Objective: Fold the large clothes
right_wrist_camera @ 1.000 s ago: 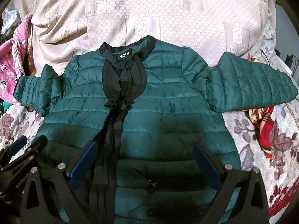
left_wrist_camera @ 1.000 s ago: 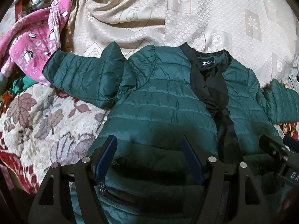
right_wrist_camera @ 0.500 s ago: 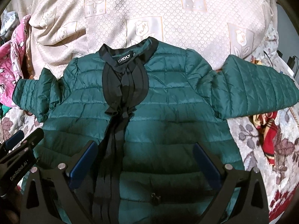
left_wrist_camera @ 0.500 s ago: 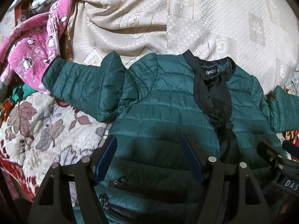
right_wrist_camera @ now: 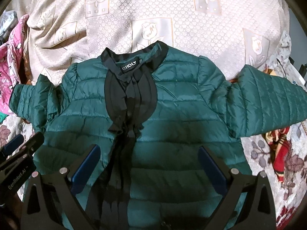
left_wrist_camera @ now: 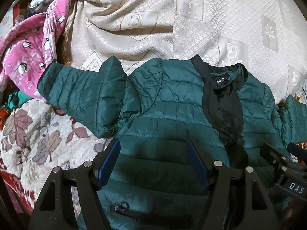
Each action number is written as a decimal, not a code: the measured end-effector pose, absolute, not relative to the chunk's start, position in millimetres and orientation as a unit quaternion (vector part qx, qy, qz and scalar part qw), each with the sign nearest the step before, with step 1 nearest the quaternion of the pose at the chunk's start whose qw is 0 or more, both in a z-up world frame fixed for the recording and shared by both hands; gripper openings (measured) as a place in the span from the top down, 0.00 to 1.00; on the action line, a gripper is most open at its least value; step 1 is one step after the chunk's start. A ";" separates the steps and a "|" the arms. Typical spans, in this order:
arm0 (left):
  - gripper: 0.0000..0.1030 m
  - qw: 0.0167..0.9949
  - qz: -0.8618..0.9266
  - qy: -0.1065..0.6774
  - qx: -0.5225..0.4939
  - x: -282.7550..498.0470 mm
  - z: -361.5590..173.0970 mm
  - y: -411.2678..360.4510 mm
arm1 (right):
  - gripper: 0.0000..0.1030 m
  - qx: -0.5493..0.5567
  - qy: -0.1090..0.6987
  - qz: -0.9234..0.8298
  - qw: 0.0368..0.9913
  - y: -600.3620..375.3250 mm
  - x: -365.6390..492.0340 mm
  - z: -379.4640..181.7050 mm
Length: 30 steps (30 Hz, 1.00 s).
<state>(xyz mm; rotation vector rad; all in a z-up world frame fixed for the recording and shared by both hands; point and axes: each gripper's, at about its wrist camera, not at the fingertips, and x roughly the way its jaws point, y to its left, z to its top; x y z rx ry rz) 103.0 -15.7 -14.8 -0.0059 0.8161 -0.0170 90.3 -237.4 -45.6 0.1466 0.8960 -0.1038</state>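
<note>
A dark green quilted jacket (left_wrist_camera: 168,111) (right_wrist_camera: 182,103) with a black collar and placket lies face up on the bed, front closed, both sleeves spread out sideways. Its left sleeve (left_wrist_camera: 80,94) reaches toward the pink garment; its right sleeve (right_wrist_camera: 268,103) lies out to the right. My left gripper (left_wrist_camera: 153,147) is open and empty, hovering over the jacket's left front panel. My right gripper (right_wrist_camera: 147,151) is open and empty, above the jacket's middle, near the placket. Each gripper shows at the edge of the other's view.
A cream embossed bedspread (left_wrist_camera: 172,28) lies behind the jacket. A leaf-patterned quilt (left_wrist_camera: 34,138) covers the bed at left and right. A pink penguin-print garment (left_wrist_camera: 26,57) lies at far left. A red patterned cloth (right_wrist_camera: 280,153) lies under the right sleeve.
Both grippers have drawn back and up along the jacket toward its collar end, so the jacket sits lower and farther in both views. The jacket itself has not moved. Both stay open.
</note>
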 end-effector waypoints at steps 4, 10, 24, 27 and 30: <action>0.68 0.914 -0.010 0.405 -0.002 113.9 -21.1 -16.1 | 0.00 0.074 0.433 -0.049 0.897 -237.6 104.2 -49.7; 0.68 0.912 -0.006 0.410 -0.005 130.7 -26.4 -11.8 | 0.00 0.077 0.436 -0.051 0.895 -239.3 121.2 -59.6; 0.68 0.918 0.006 0.396 -0.014 156.8 -29.3 4.1 | 0.00 0.079 0.443 -0.040 0.892 -226.3 149.0 -82.0; 0.68 0.917 0.005 0.397 -0.027 159.6 -29.4 11.9 | 0.00 0.079 0.442 -0.034 0.893 -220.6 152.6 -84.4; 0.68 0.918 0.006 0.396 -0.031 161.9 -26.8 20.6 | 0.00 0.082 0.445 -0.029 0.891 -216.4 156.1 -86.9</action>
